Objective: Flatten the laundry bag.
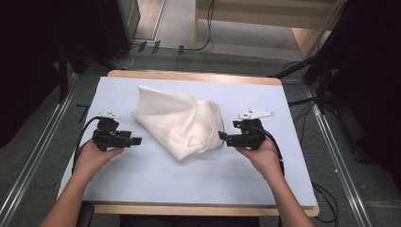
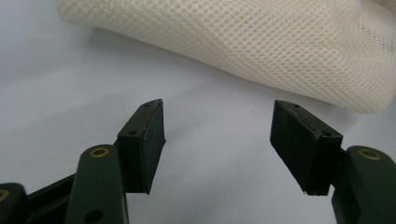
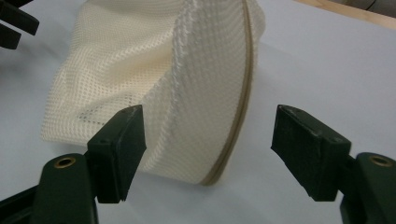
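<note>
High view shows the right gripper (image 1: pixel 222 137) with jaws spread wide and nothing pinched, its tips just beside the near right edge of the white mesh bag (image 1: pixel 182 120), while the left gripper (image 1: pixel 138 140) sits near the bag's left side, jaws likewise spread and clear of the fabric. Right gripper view confirms the bag's folded edge and tan seam lying past the open jaws, untouched by either pad. Both tools are hand-held over a pale blue table cover (image 1: pixel 156 179), with the bag resting crumpled at its middle.

Pale blue mat (image 1: pixel 156 179) on wooden table (image 1: pixel 189 74); floor cables (image 1: pixel 198 47).
</note>
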The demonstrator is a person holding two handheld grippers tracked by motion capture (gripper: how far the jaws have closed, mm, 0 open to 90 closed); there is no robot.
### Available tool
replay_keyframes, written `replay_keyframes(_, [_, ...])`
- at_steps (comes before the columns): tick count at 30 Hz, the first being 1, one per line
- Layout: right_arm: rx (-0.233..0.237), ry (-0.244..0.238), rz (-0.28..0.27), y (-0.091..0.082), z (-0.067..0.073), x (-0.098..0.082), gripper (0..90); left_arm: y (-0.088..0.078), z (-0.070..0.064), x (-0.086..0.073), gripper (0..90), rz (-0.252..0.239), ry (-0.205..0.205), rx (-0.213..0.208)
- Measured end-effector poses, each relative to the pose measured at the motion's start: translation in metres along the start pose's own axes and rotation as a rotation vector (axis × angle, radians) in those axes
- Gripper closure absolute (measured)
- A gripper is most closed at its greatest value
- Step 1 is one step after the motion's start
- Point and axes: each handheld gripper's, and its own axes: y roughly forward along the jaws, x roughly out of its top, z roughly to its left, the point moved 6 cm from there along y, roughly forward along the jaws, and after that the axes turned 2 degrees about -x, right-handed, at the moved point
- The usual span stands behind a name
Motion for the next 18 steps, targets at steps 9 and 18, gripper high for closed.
replay_keyframes(9, [0.01, -0.01, 0.003, 0.025, 0.002, 0.012, 59.5, -0.005, 0.001, -0.004, 36.4, -0.008, -0.013, 0.005])
replay_keyframes(18, [0.112, -0.085, -0.025, 0.036, 0.035, 0.015, 86.5, -0.012, -0.005, -0.006, 36.5, -0.02, -0.017, 0.003])
